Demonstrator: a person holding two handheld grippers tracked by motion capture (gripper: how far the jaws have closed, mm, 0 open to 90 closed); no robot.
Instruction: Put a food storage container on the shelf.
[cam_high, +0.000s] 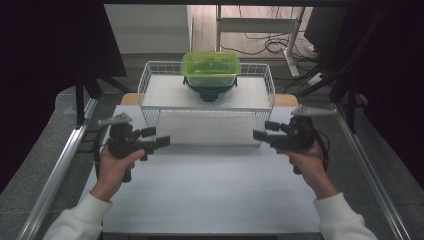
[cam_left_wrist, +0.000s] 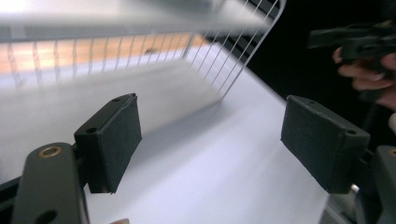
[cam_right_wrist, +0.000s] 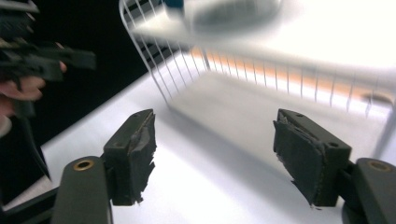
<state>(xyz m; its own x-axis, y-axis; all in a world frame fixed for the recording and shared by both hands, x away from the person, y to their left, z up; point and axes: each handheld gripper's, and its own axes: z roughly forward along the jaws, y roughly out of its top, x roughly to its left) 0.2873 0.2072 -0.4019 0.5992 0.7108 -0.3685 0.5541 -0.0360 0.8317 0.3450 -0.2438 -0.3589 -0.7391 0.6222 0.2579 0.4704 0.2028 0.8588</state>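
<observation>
Green container (cam_high: 210, 69) on wire rack (cam_high: 150, 82); left gripper (cam_high: 156, 138), right gripper (cam_high: 265, 130) agape.

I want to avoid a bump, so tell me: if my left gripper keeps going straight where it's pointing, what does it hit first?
Probably the white wire rack: the open left gripper points past bare table toward the rack's front corner leg. Depth is unclear, so it could slip just beside it.

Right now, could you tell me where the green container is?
In the high view, the green container sits at the far centre of the table, on top of the white wire rack, stacked on a dark bowl-like item, beyond both grippers.
</observation>
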